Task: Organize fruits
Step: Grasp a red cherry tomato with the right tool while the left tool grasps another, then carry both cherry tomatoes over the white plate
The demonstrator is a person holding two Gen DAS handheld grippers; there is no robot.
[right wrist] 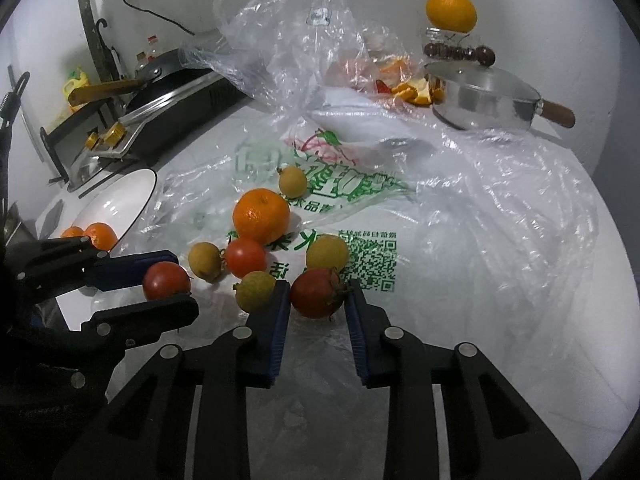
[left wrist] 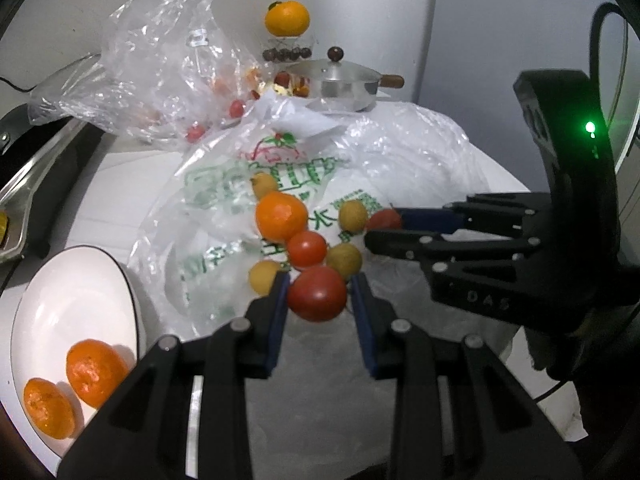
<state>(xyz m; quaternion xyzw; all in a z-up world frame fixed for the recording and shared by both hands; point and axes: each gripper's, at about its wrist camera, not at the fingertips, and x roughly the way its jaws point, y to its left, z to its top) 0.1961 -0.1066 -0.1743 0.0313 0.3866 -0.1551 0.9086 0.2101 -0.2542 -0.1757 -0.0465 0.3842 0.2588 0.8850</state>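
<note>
My left gripper [left wrist: 320,285] is shut on a red tomato [left wrist: 317,294], held just above the printed plastic bag [left wrist: 216,200]. In the right wrist view my right gripper [right wrist: 317,292] is shut on a darker red tomato [right wrist: 317,294] with a dried stem. Each gripper shows in the other's view: the right gripper [left wrist: 384,227] to the right, the left gripper [right wrist: 182,282] to the left. Between them lie a mandarin [left wrist: 280,216], a small tomato [left wrist: 307,249] and several yellow-brown longans [left wrist: 345,260]. A white plate [left wrist: 60,292] at lower left holds two mandarins [left wrist: 94,372].
A crumpled clear bag [left wrist: 160,60] with fruit scraps stands at the back left. Behind it are a lidded steel pan [left wrist: 344,84] and an orange on a jar [left wrist: 287,18]. A stove with a frying pan [right wrist: 172,88] runs along the left edge.
</note>
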